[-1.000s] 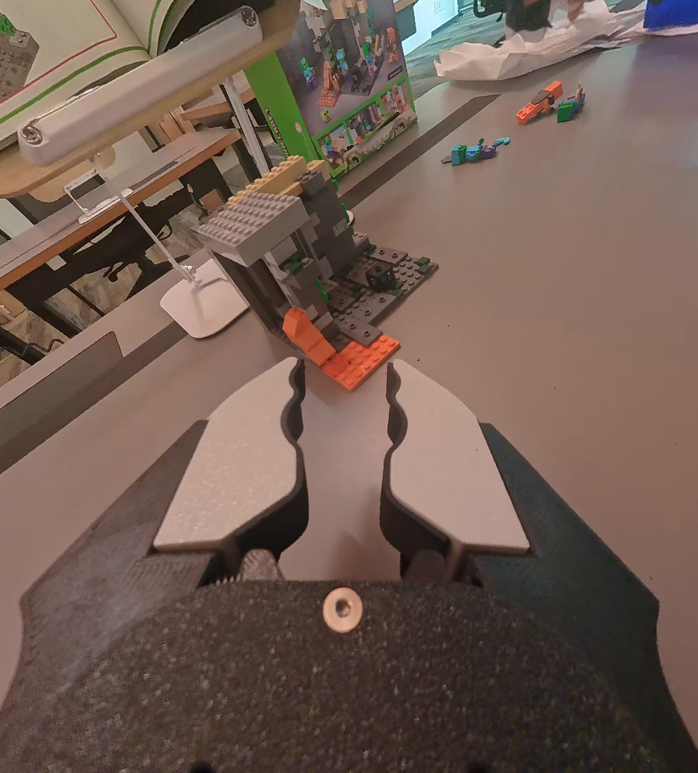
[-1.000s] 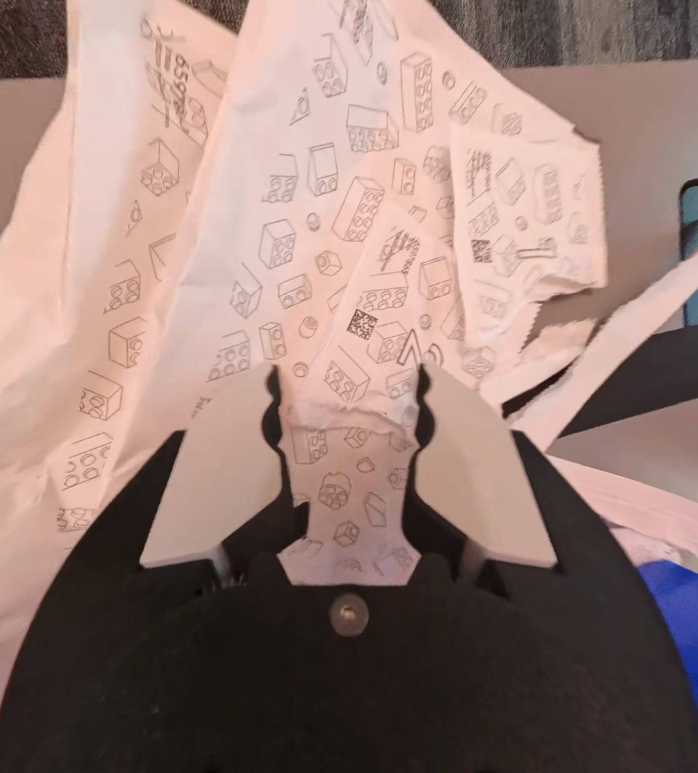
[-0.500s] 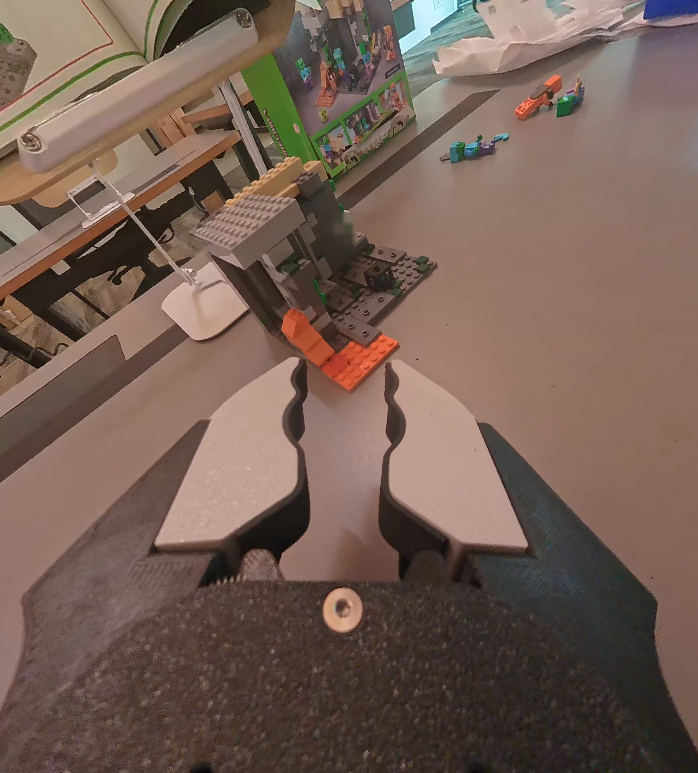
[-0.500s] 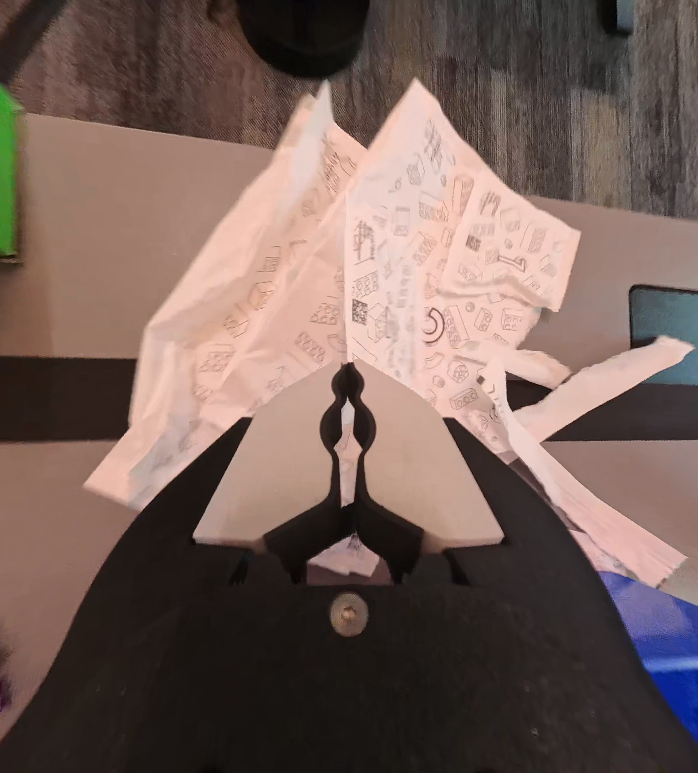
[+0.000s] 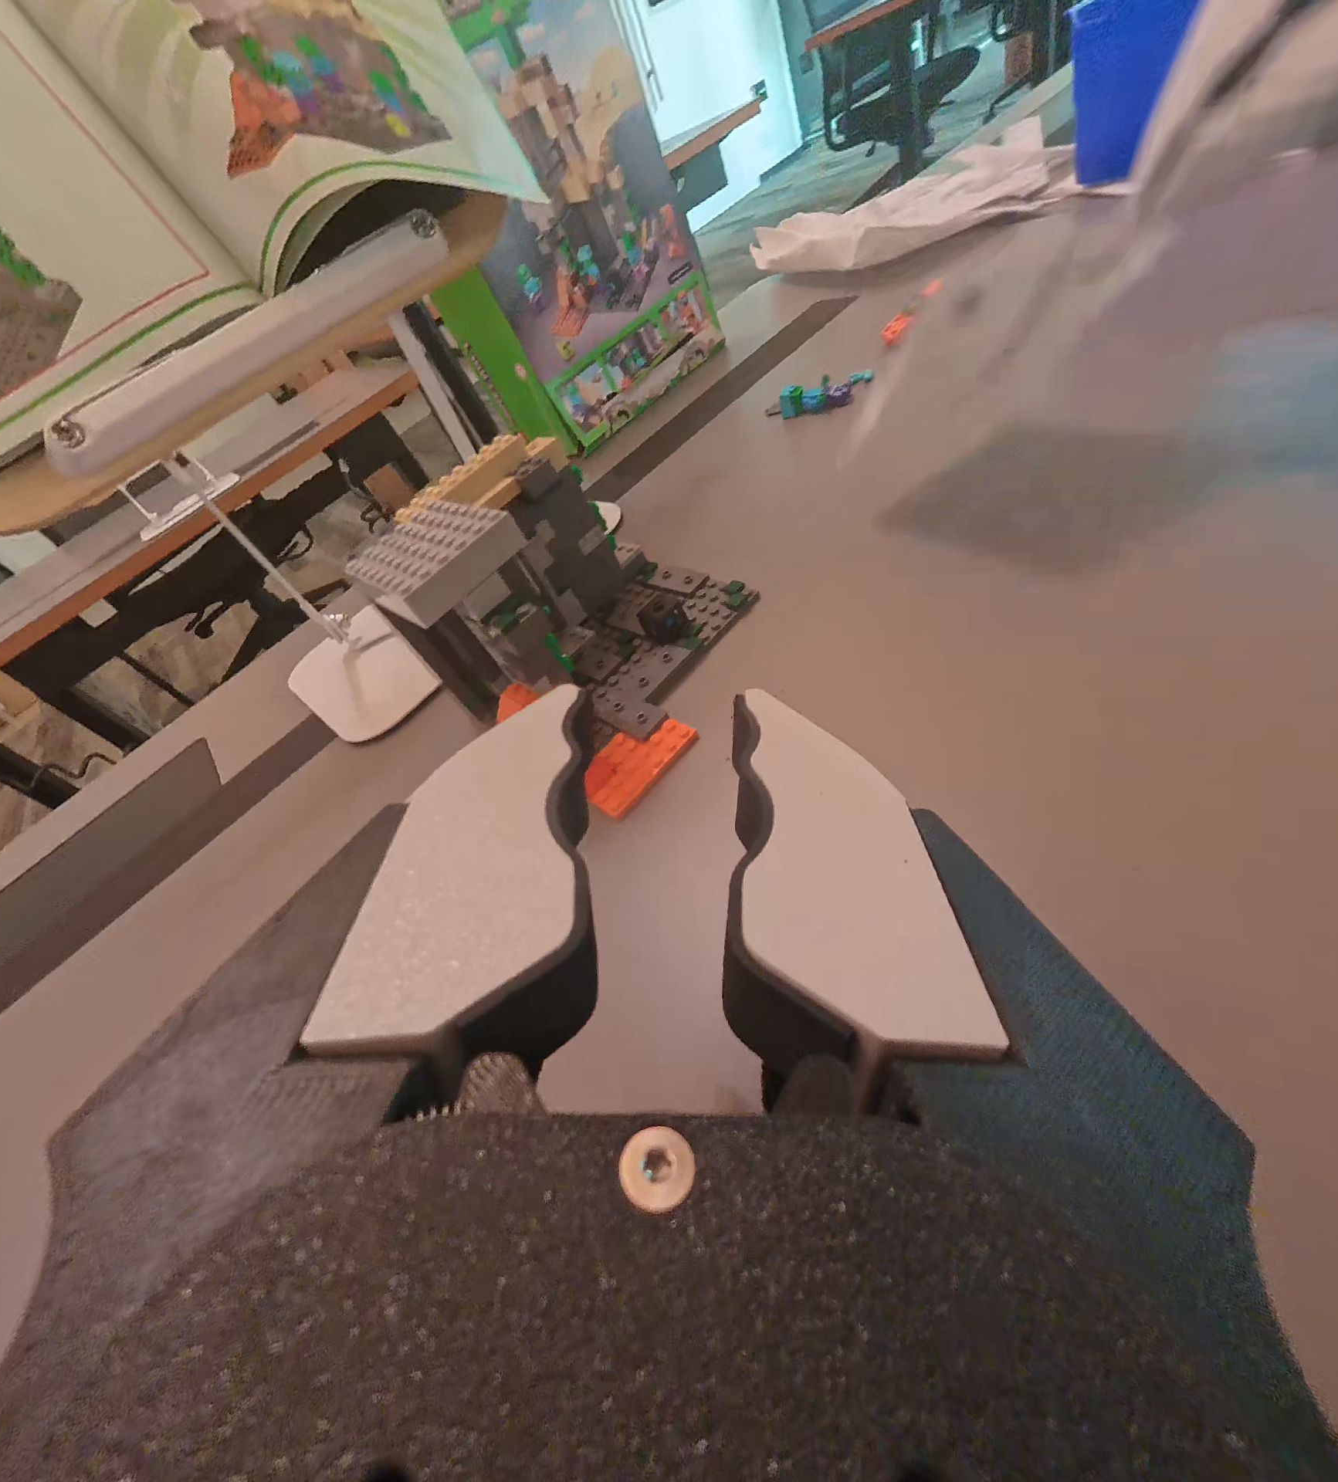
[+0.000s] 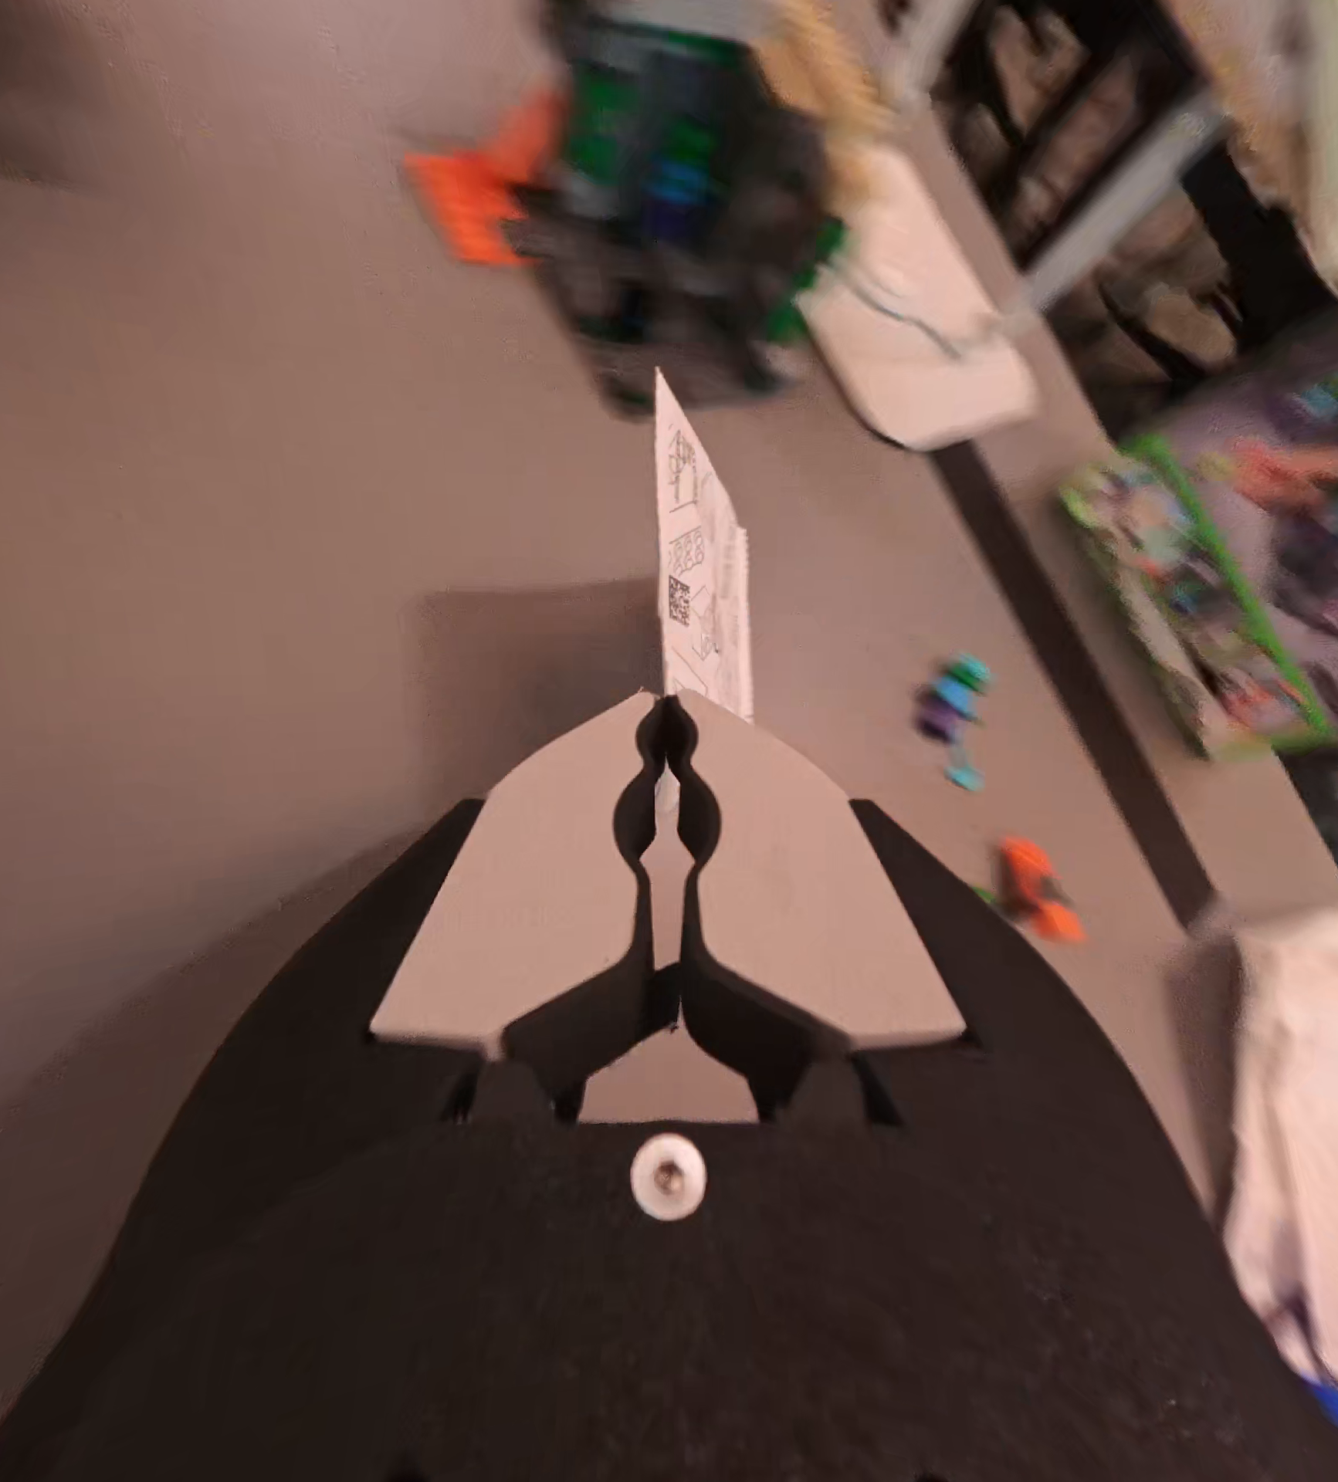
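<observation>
Each claw, left and right, has a black, grainy body with one silver screw at its middle and two pale grey fingers with wavy black inner pads.

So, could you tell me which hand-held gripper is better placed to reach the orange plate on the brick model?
Left, probably: the left hand-held gripper is open beside the orange plate; the right hand-held gripper is clamped on a printed paper bag.

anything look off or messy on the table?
Yes, some mess. Crumpled white paper lies in a heap at the table's far end, and small brick figures are scattered loose on the bare top, away from the brick model. The right gripper is shut on a printed paper bag. No damage visible.
</observation>
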